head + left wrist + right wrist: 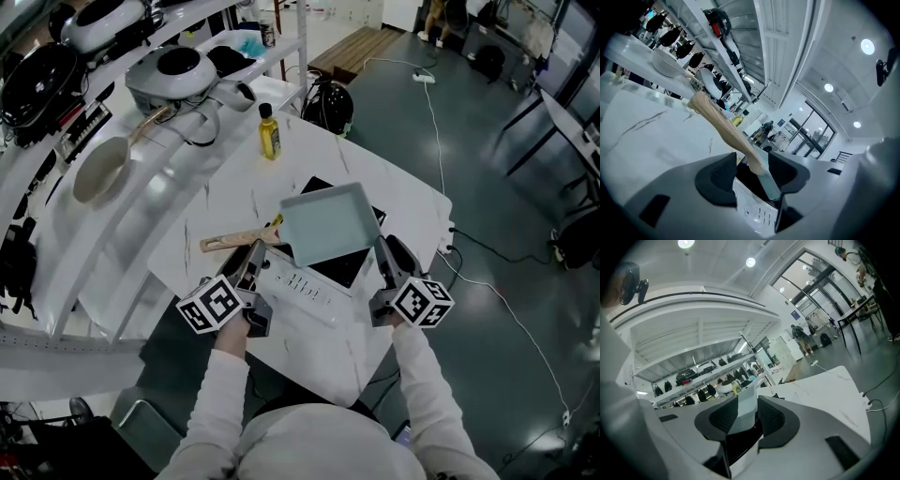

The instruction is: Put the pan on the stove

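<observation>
- Shelf rack (141, 187): white, along the table's left side, loaded with kitchen appliances.
- My left gripper (259, 249): at the stove's left front corner, pointing close to level. Jaws spread as wide as they go, holding nothing. In its own view (752, 160) the pan's handle runs through the gap with clear space at each pad.
- Wooden handle (234, 241): pale wood, reaching left from the pan over the tabletop; also seen in the left gripper view (719, 123).
- Yellow bottle (270, 131): upright on the table, well behind the stove.
- Stove (302, 287): flat black glass top with a white control strip facing me, on the table.
- Pan (328, 223): square, pale blue-grey, empty, sitting on the stove's glass top.
- My right gripper (390, 249): at the pan's right front corner. Jaws apart; in its own view (747, 411) the pan's pale wall (746, 401) shows in the gap. I cannot tell whether a pad touches it.
- Table (412, 211): white marble-patterned top.
</observation>
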